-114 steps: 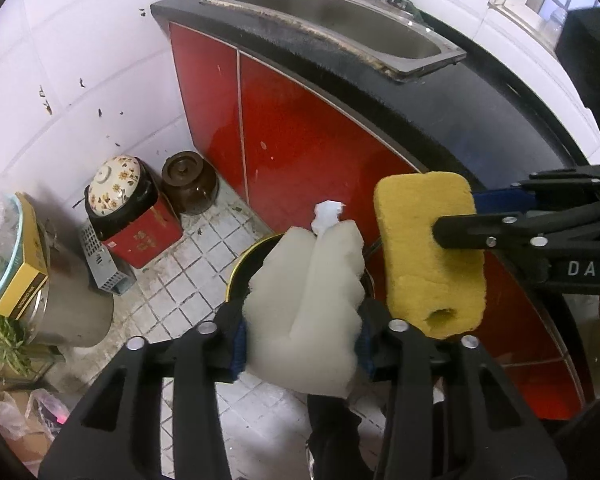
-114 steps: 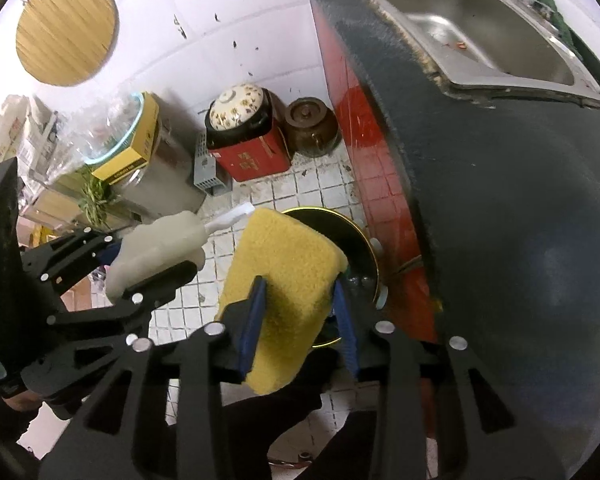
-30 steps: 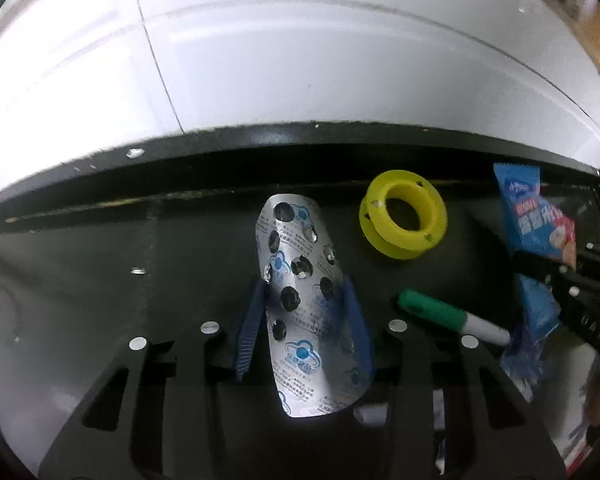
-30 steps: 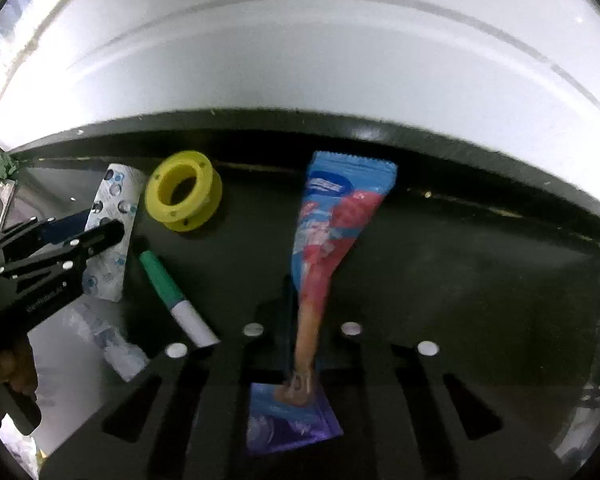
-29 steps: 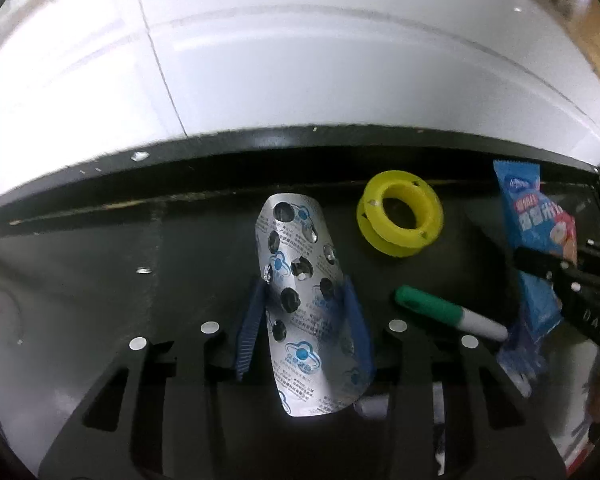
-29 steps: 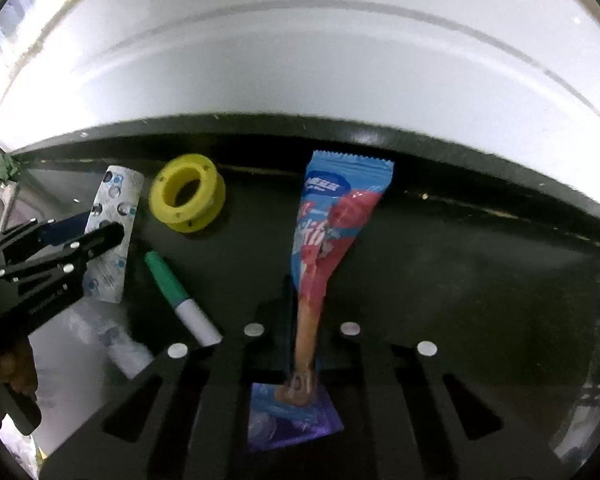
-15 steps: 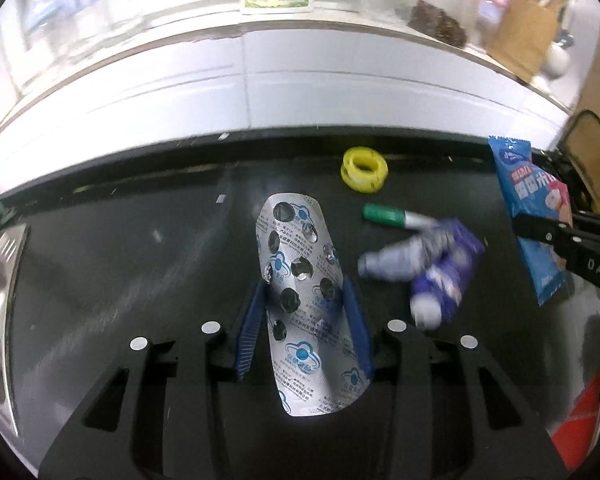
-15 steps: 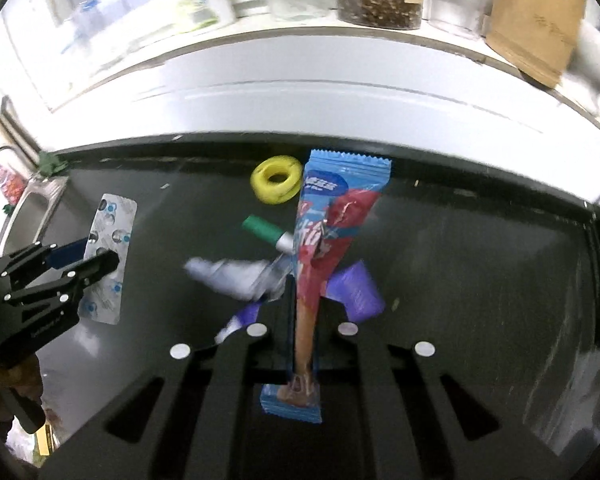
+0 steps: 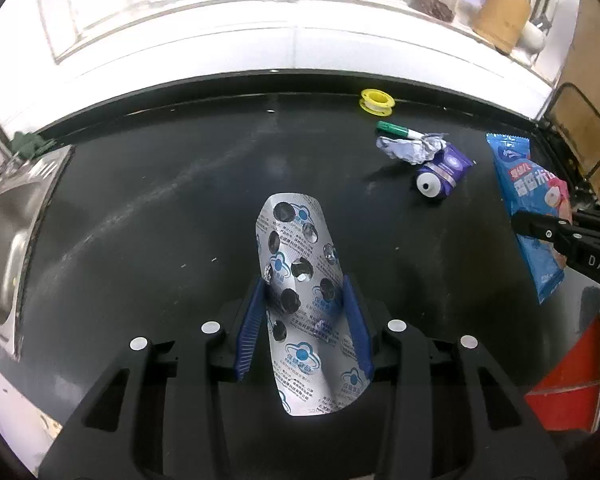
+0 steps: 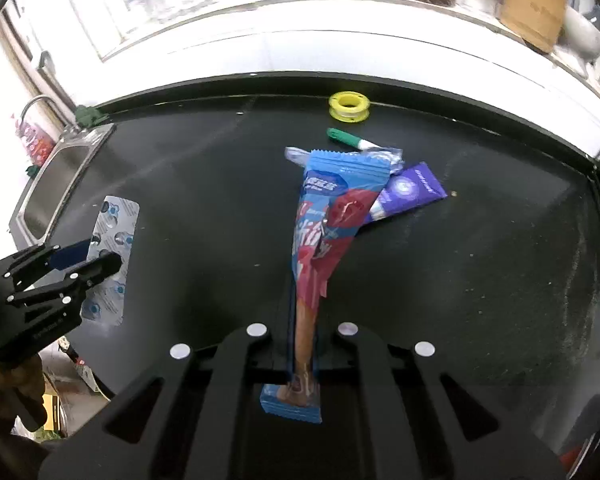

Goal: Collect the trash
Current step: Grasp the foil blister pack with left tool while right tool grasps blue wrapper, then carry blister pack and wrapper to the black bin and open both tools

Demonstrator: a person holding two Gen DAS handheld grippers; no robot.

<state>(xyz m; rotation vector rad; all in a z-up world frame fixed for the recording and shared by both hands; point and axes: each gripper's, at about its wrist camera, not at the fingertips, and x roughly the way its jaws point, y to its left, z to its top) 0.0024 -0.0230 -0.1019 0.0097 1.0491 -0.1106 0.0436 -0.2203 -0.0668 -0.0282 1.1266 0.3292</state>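
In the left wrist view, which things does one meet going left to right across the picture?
sink → blister pack in the left gripper → yellow spool → purple tube → blue snack wrapper in the right gripper

On the black counter (image 9: pixel 148 208) lie a yellow spool (image 9: pixel 376 101), green marker (image 9: pixel 398 131), and perhaps a crumpled purple tube (image 9: pixel 440 168).

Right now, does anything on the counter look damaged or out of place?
Yes. A purple tube lies squashed on the black counter, its crumpled silver end against a green marker. A yellow spool sits by the back edge.
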